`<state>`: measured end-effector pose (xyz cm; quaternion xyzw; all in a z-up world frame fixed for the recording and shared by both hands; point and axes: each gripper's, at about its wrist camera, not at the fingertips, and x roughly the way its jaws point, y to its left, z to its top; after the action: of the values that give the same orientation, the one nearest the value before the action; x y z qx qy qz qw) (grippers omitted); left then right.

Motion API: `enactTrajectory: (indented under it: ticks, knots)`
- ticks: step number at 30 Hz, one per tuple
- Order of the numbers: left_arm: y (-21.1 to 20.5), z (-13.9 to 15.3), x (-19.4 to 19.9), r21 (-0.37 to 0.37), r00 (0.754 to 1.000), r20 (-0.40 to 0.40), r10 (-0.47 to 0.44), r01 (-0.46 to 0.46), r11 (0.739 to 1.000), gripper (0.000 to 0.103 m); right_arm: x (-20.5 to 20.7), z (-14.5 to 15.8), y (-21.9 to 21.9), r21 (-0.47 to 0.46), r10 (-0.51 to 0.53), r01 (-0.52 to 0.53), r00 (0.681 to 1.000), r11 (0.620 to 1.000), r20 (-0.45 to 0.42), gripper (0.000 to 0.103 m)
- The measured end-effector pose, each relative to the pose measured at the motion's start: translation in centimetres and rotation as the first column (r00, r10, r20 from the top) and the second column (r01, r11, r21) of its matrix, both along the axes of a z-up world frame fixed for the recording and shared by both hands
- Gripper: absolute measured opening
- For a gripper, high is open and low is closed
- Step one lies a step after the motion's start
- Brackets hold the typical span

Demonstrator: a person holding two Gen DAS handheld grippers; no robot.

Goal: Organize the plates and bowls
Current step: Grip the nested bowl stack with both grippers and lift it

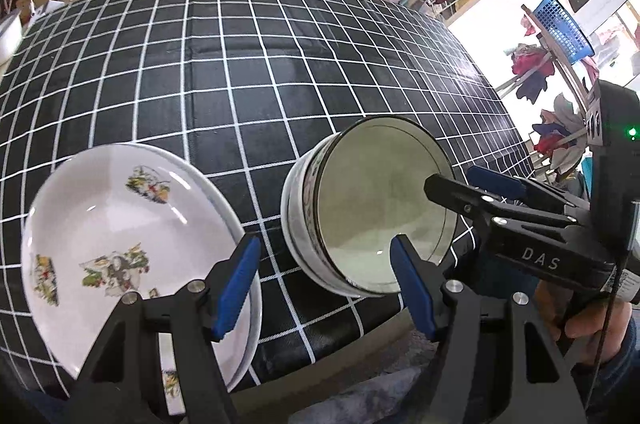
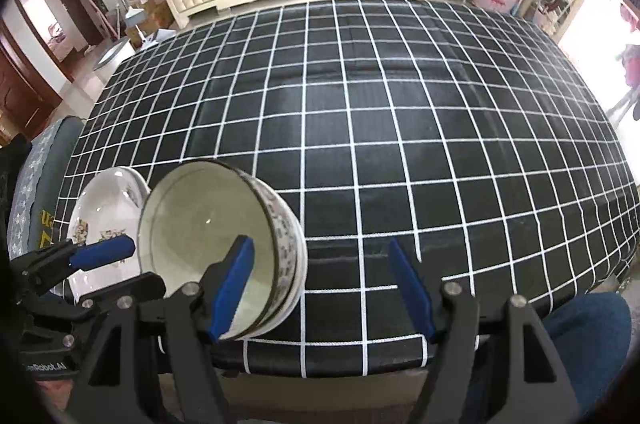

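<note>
Two stacks stand near the front edge of the counter (image 2: 400,104), which wears a black cloth with white squares: the bowls (image 1: 360,208) nested one in another, and just to the left of the bowls the plates (image 1: 120,244) with small flower prints. It seems the sorting is almost finished, because like things already sit together and the rest of the cloth is bare.

Relative to the bowls, the left tool (image 1: 326,288) hangs over the gap on the plate side, its blue fingers spread wide and holding nothing; one finger is before the plate rim, the other before the bowl rim. The right tool (image 2: 328,288) is also wide open and empty, its left finger in front of the near rim of the bowls, the other finger well to the right over bare cloth. From the left camera one of its fingers seems to reach over the bowl mouth; whether it touches the rim I cannot tell. Probably the open hold means release or a coming grasp.
</note>
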<state>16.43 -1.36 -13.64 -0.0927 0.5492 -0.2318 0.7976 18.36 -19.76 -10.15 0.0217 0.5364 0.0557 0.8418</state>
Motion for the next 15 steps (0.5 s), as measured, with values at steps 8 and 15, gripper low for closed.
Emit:
enactTrajectory:
  ticks: [8,15]
  knots:
    - [-0.4,-1.5,1.8,-0.002,0.998,-0.047,-0.038,0.038,0.999,0.065,0.7,-1.0,0.2,0.005,-0.013,0.013,0.999,1.000,-0.032,0.074]
    - [-1.3,-2.4,2.9,-0.002,0.995,-0.067,-0.068,0.068,0.998,0.065,1.4,-2.1,0.3,0.016,-0.019,0.021,0.997,1.000,-0.074,0.074]
